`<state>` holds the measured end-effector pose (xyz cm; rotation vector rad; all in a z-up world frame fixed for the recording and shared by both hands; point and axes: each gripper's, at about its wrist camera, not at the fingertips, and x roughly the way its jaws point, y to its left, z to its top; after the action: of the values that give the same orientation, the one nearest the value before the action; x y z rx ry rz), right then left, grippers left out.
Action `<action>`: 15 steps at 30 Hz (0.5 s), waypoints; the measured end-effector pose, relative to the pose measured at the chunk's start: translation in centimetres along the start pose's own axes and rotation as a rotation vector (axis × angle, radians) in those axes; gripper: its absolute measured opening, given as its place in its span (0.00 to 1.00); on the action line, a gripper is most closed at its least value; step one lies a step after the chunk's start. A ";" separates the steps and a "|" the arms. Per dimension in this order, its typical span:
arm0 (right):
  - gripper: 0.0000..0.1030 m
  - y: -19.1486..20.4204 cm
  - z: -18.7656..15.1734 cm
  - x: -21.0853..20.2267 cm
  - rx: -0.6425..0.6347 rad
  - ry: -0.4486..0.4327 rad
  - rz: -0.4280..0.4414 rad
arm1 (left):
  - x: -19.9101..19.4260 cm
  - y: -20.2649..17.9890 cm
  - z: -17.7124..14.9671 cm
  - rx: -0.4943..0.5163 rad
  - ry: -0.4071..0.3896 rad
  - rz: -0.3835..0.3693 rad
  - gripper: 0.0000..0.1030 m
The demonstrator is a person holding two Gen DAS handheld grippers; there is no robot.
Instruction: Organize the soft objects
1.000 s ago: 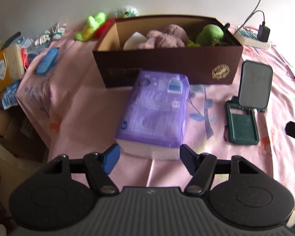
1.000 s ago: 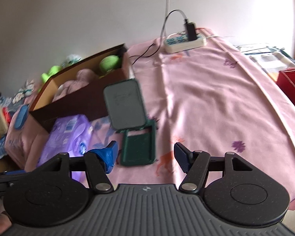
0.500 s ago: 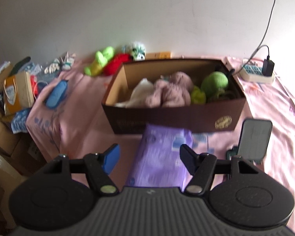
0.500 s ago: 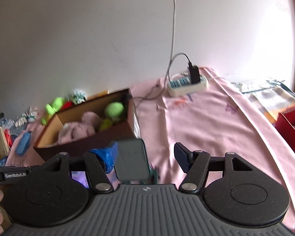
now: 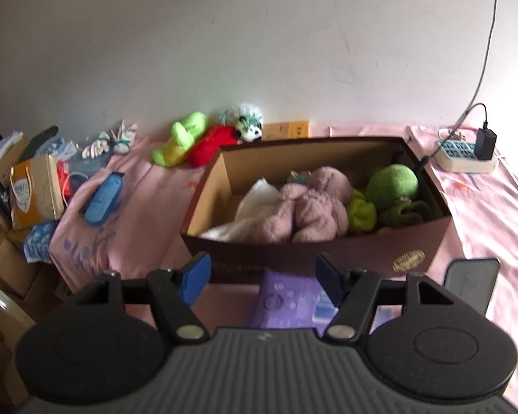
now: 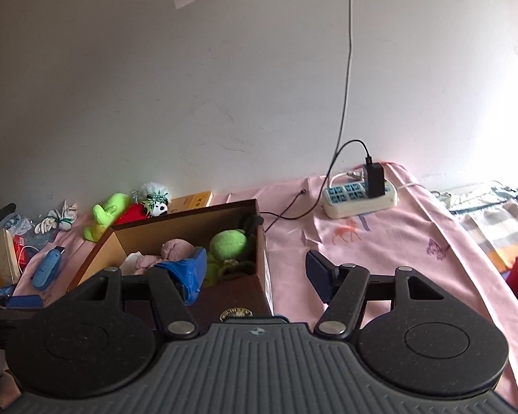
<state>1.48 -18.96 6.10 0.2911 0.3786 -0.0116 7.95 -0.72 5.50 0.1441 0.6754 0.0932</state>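
Left wrist view: left gripper (image 5: 262,274) jaws wide, empty, above purple pack (image 5: 290,305) just before brown box (image 5: 328,262) holding plush toys (image 5: 314,207). Right gripper (image 6: 255,274) jaws wide, empty, beside box.

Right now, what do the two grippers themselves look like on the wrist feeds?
Both match: a ribbed dark grey body, two round black discs, black linkage arms with silver pivot screws, and blue finger pads. The left gripper has tidy pads; the right gripper has its left pad wrapped in crumpled blue material. No cables or sleeves show.
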 end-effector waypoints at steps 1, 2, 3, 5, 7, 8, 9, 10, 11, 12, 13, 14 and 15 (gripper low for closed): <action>0.47 0.2 0.1 0.4 -0.004 0.000 0.004 | 0.2 0.0 0.2 0.001 -0.008 0.005 0.66; 0.47 0.4 0.2 0.7 -0.009 0.002 0.008 | 0.5 0.1 0.5 0.001 -0.018 0.010 0.66; 0.47 0.7 0.3 1.1 -0.014 0.007 0.012 | 0.7 0.2 0.9 -0.001 -0.025 0.016 0.66; 0.47 1.2 0.5 1.9 -0.024 0.019 0.019 | 1.2 0.6 1.6 -0.010 -0.028 0.022 0.66; 0.47 1.6 0.7 2.6 -0.031 0.028 0.021 | 1.8 0.9 2.4 -0.019 -0.021 0.019 0.66; 0.47 1.7 0.7 3.0 -0.036 0.032 0.020 | 2.1 1.1 2.8 -0.022 -0.018 0.017 0.66; 0.47 1.9 0.8 3.3 -0.042 0.036 0.020 | 2.4 1.2 3.0 -0.024 -0.016 0.016 0.66; 0.47 2.1 0.8 3.6 -0.048 0.042 0.019 | 2.7 1.3 3.3 -0.026 -0.017 0.019 0.66; 0.47 2.2 0.9 4.0 -0.050 0.048 0.018 | 2.9 1.3 3.4 -0.027 -0.019 0.025 0.66; 0.47 2.4 0.9 4.2 -0.048 0.053 0.018 | 3.1 1.4 3.5 -0.029 -0.020 0.029 0.66; 0.47 2.6 0.9 4.5 -0.048 0.057 0.021 | 3.4 1.5 3.7 -0.033 -0.019 0.029 0.66; 0.48 2.7 0.9 4.8 -0.050 0.063 0.020 | 3.7 1.6 3.8 -0.036 -0.017 0.028 0.66; 0.48 2.8 0.9 5.1 -0.052 0.069 0.014 | 3.9 1.6 3.8 -0.039 -0.016 0.026 0.66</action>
<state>6.75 -16.29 5.78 0.2429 0.4450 0.0221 13.30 1.02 6.27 0.1158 0.6552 0.1302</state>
